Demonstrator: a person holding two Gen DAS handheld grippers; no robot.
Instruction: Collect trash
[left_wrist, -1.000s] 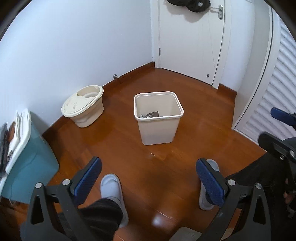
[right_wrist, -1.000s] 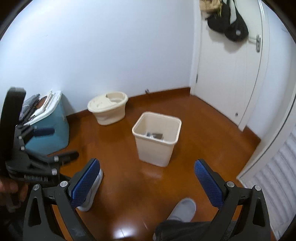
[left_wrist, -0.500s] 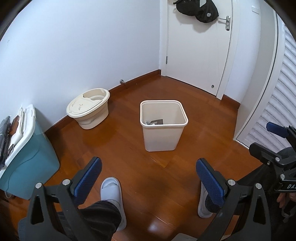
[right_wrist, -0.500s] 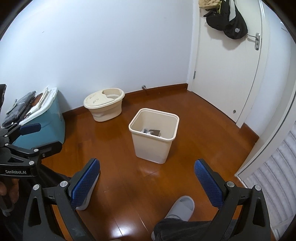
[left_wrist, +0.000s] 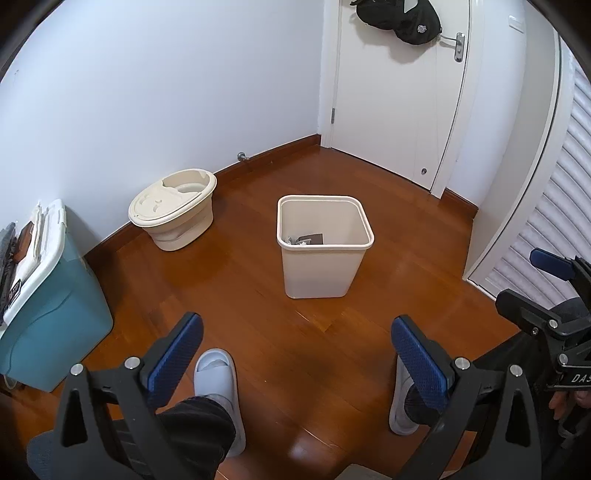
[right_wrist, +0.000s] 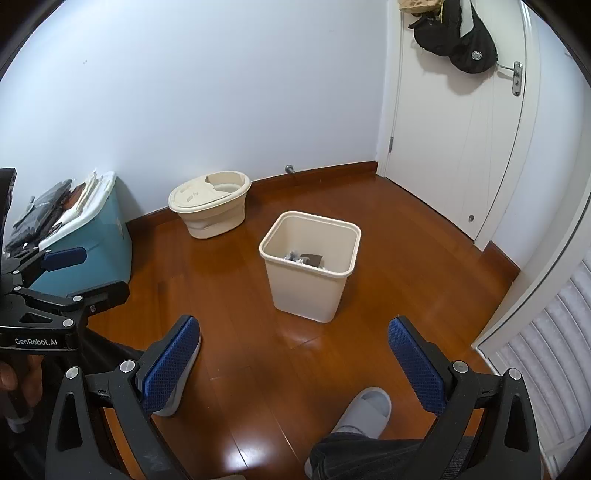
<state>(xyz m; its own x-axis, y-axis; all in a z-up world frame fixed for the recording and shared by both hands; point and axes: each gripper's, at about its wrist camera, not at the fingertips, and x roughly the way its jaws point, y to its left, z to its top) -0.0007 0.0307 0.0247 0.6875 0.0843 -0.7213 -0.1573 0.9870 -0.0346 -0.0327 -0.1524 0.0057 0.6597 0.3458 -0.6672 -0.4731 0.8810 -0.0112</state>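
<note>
Wooden floor (left_wrist: 258, 325) carries one cream waste bin (left_wrist: 317, 266) standing upright straight ahead of both claws, well apart from them, neither clearly nearer. One teal box (left_wrist: 51, 317) and one round cream bucket (left_wrist: 173, 218) sit left by the wall. Left claw (left_wrist: 295, 354) and right claw (right_wrist: 293, 354) both gape wide, gripping nothing. A few scraps of trash (left_wrist: 306, 240) lie inside the bin.

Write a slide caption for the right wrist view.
Open right gripper faces a cream waste bin holding scraps, on a wooden floor.
</note>
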